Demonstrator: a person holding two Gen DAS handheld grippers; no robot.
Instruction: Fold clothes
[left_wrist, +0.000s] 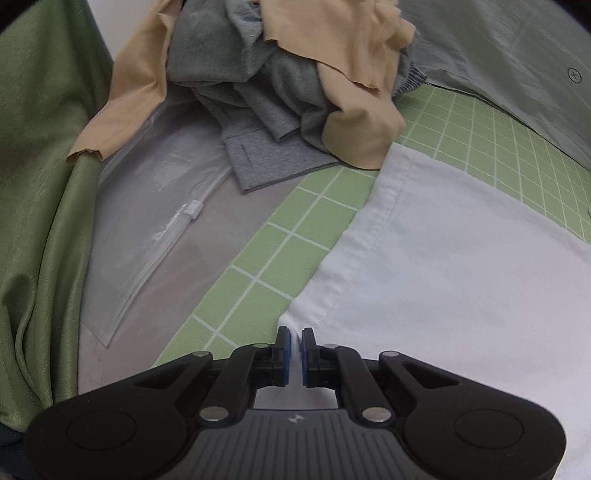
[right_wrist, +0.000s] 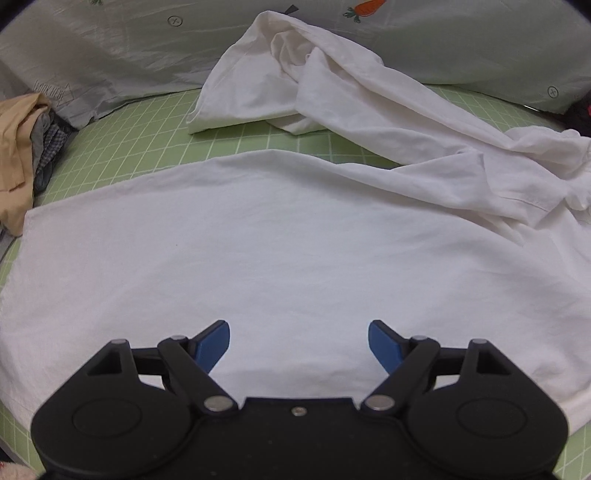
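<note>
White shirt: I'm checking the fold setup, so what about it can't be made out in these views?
- Left wrist: the left gripper is shut on the white shirt, whose right side runs off the frame.
- Right wrist: the shirt's collar end bunches, hiding itself; the open right gripper covers the near hem.

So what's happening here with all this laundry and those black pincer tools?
A person is folding clothes with a handheld two-finger gripper in each hand. A white cotton shirt lies spread on a green gridded mat. The left gripper has pinched the shirt's hemmed corner between its blue pads. The right gripper hangs open over the middle of the shirt, holding nothing. One sleeve lies bunched at the far side. A heap of grey and tan garments waits nearby.
</note>
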